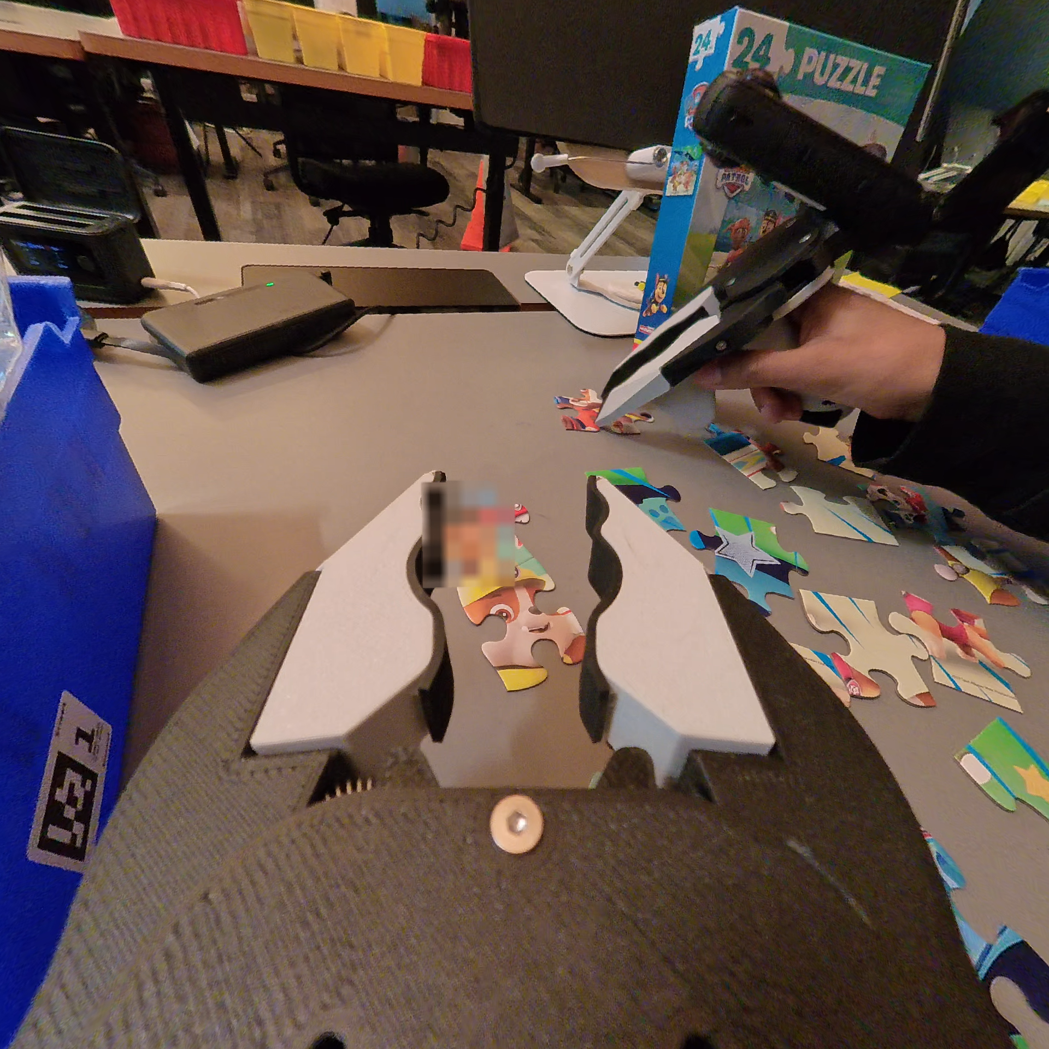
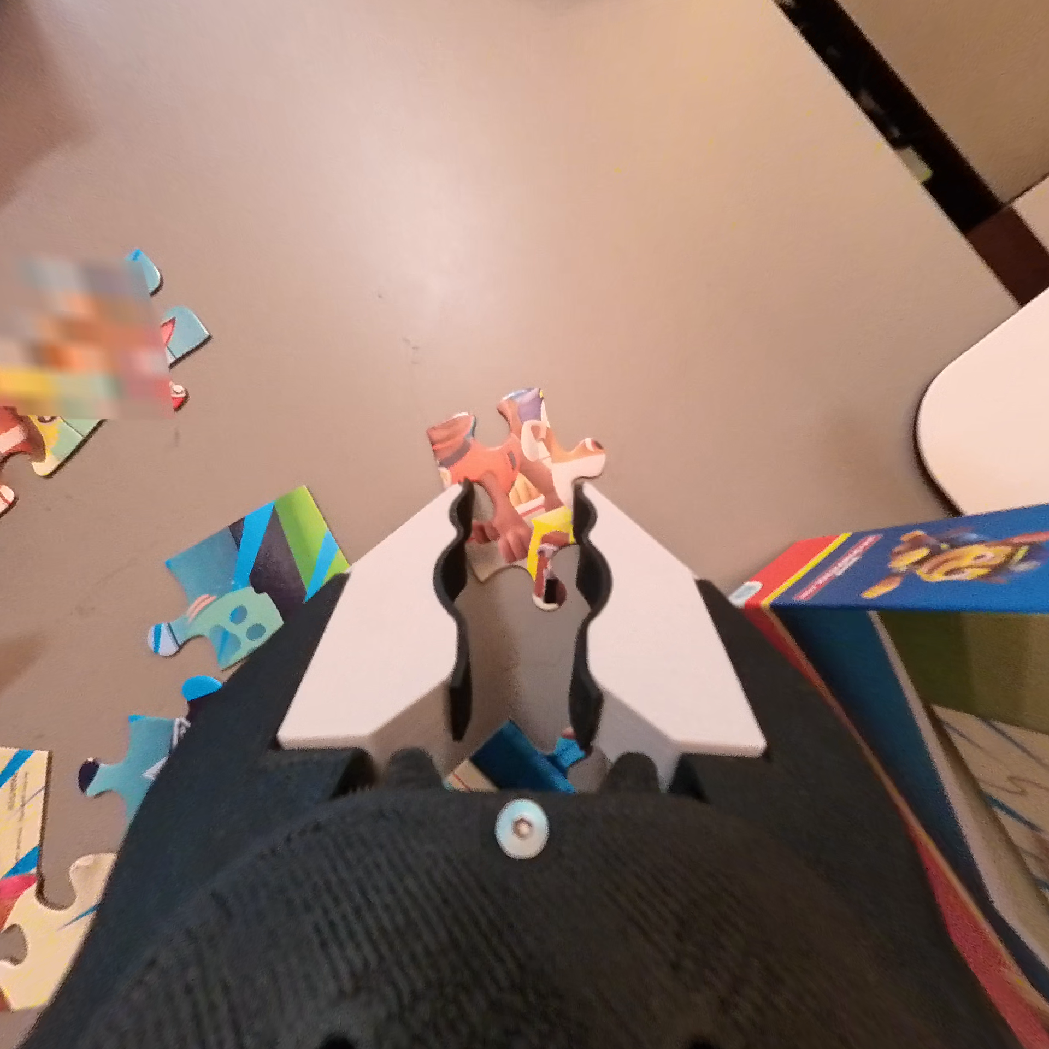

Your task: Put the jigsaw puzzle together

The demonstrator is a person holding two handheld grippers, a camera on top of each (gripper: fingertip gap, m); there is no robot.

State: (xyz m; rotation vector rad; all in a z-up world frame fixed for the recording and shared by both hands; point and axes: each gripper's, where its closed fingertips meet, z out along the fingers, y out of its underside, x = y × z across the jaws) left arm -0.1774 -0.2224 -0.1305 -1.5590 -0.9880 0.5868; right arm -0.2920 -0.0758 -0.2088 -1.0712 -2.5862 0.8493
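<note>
My left gripper [image 1: 513,477] is open and hovers low over the grey table [image 1: 369,431]. Under and between its fingers lie joined puzzle pieces showing a pup in a yellow helmet [image 1: 522,619], untouched; they also show at the left edge of the right wrist view [image 2: 34,448]. My right gripper [image 2: 522,485] is open, tips down on an orange-red puzzle piece [image 2: 511,454] that lies flat on the table. A gap shows between the left pad and the piece. The left wrist view shows that gripper [image 1: 604,417] with a hand on it, tips at the same piece [image 1: 579,408].
Several loose puzzle pieces lie to the right, among them a star piece [image 1: 749,556] and a green-blue one [image 1: 653,494] [image 2: 250,573]. The puzzle box [image 1: 794,113] [image 2: 936,556] stands at the back right beside a white stand [image 1: 596,306]. A blue bin [image 1: 57,511] stands left, a black device [image 1: 250,323] behind. My hands' fingertips stand some 20 centimetres from each other.
</note>
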